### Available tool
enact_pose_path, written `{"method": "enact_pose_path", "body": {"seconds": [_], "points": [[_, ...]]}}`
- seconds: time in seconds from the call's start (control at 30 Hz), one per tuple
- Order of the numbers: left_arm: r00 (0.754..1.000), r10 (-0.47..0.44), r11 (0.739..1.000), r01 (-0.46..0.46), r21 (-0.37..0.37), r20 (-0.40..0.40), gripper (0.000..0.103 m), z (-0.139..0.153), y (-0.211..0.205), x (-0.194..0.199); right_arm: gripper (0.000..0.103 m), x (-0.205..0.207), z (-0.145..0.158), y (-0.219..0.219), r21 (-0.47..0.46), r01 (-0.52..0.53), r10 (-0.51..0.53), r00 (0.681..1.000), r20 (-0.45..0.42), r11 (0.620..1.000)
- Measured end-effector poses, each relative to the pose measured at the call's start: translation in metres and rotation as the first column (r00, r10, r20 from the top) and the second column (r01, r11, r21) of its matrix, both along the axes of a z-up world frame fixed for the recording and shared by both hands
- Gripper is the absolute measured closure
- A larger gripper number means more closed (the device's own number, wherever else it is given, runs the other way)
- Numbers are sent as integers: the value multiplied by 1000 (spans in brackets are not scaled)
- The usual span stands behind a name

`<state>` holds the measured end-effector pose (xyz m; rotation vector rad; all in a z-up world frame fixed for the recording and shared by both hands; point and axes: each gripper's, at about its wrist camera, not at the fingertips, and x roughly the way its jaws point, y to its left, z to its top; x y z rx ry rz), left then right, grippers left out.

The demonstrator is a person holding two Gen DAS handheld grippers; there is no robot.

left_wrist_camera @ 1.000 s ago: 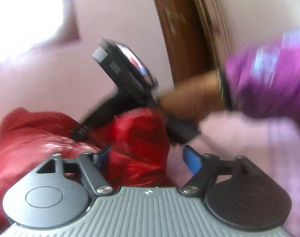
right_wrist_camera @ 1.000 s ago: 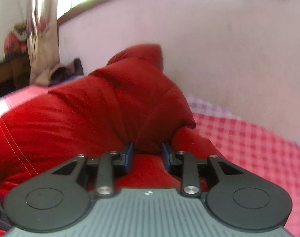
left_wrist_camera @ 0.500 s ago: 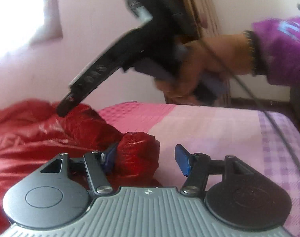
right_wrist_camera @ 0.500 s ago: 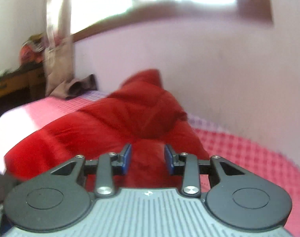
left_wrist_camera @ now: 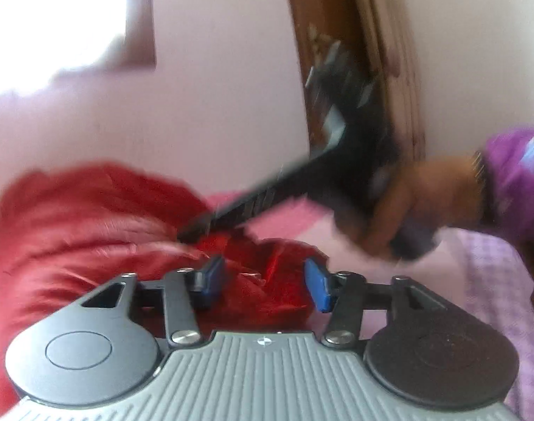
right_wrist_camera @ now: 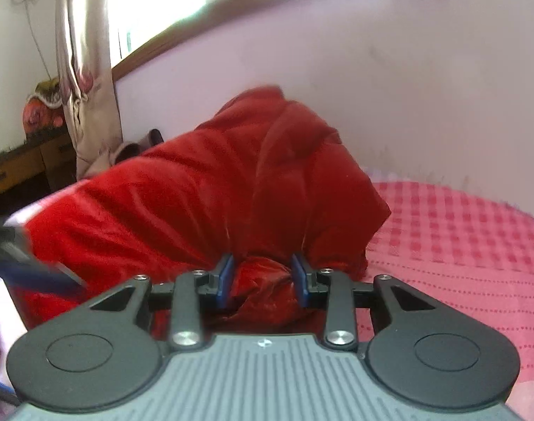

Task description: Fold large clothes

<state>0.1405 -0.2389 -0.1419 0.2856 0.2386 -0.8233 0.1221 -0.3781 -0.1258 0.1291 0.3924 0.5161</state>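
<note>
Red garment (right_wrist_camera: 196, 203): heaped in a puffy mound on the left and far part of the bed, one bunched end drawn toward the near side where both tools meet it
Bed cover (right_wrist_camera: 460, 238): pink check, bare on the right, likely the room kept for laying the fold flat
Right gripper (right_wrist_camera: 263, 280): narrow, pads pressed on a wad of red cloth gathered between them, after easing slightly apart just now; pinched on a bunch and not a single edge, probably so the slippery padded fabric cannot slide out while being pulled
Left gripper (left_wrist_camera: 263, 280): about halfway open, just been closing, a fold of red cloth lying between the blue pads; left pad against the cloth, right pad at its edge, no firm pinch visible
Hand (left_wrist_camera: 407, 203): purple sleeve (left_wrist_camera: 512, 182) behind it, holding the right tool slanted down onto the garment just beyond the left tool
Step in hand: seemingly taking a second hold beside the first, so the end can be lifted with two corners
Risk: thick cloth springing out of a half-made grip
</note>
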Motion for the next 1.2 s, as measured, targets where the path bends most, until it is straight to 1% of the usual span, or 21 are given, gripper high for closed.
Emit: {"method": "enact_pose_path", "body": {"seconds": [0.07, 0.13, 0.2, 0.27, 0.33, 0.4, 0.47, 0.5, 0.57, 0.63, 0.7, 0.87, 0.93, 1.0, 1.07, 1.1, 1.17, 1.2], "points": [[1000, -6, 1000, 5, -23, -26, 50, 3, -5, 7, 68, -2, 18, -8, -26, -5, 4, 1000, -1, 1000], [999, -19, 999, 17, -28, -43, 50, 5, -11, 11, 67, -5, 40, -10, -45, 4, -1, 999, 54, 999], [999, -25, 999, 24, -26, -41, 50, 1, -13, 14, 67, -7, 67, -6, -51, 14, -7, 992, 125, 999], [999, -22, 999, 20, -35, -50, 50, 1, -8, 19, 67, 0, 95, 9, -84, -5, 21, 982, 188, 996], [998, -20, 999, 18, -42, -58, 48, 0, -11, 23, 68, 20, 110, 32, -141, -20, 49, 977, 206, 990], [998, -15, 999, 13, -44, -60, 48, -1, -12, 23, 68, 45, 114, 58, -213, -36, 79, 977, 197, 976], [998, -5, 998, 1, -55, -68, 47, -5, -8, 20, 68, 72, 111, 77, -275, -41, 84, 986, 147, 961], [997, -2, 998, -2, -61, -74, 47, -5, -8, 21, 69, 83, 107, 84, -301, -47, 86, 990, 116, 952], [996, 2, 997, -9, -71, -87, 47, -13, -7, 24, 73, 105, 92, 91, -372, -37, 62, 997, 54, 928], [996, 1, 997, -9, -80, -92, 47, -14, -4, 22, 77, 118, 76, 90, -395, -37, 40, 999, -2, 918], [996, -1, 997, -6, -81, -88, 47, -13, 1, 21, 77, 123, 63, 85, -375, -47, 37, 999, -32, 926], [996, -4, 997, -3, -80, -85, 46, -9, 5, 24, 77, 134, 44, 70, -281, -41, 20, 997, -77, 959], [997, -6, 997, 1, -74, -73, 45, -9, 5, 24, 78, 134, 31, 67, -223, -25, 7, 997, -79, 975], [997, -9, 998, 4, -65, -78, 44, -7, 5, 21, 78, 139, 23, 57, -154, -10, -3, 997, -81, 988], [996, -24, 998, 19, -64, -86, 41, -4, 5, 18, 77, 134, 26, 48, -113, 9, -17, 997, -73, 994], [997, -33, 998, 29, -50, -70, 39, -5, 5, 16, 77, 129, 31, 45, -110, 19, -25, 998, -60, 994], [999, -45, 999, 45, -22, -23, 31, -5, 5, 10, 75, 102, 45, 36, -103, 39, -38, 999, 9, 994], [999, -48, 998, 48, -30, -16, 30, -4, 7, 8, 75, 87, 51, 30, -101, 36, -32, 999, 36, 994]]}}
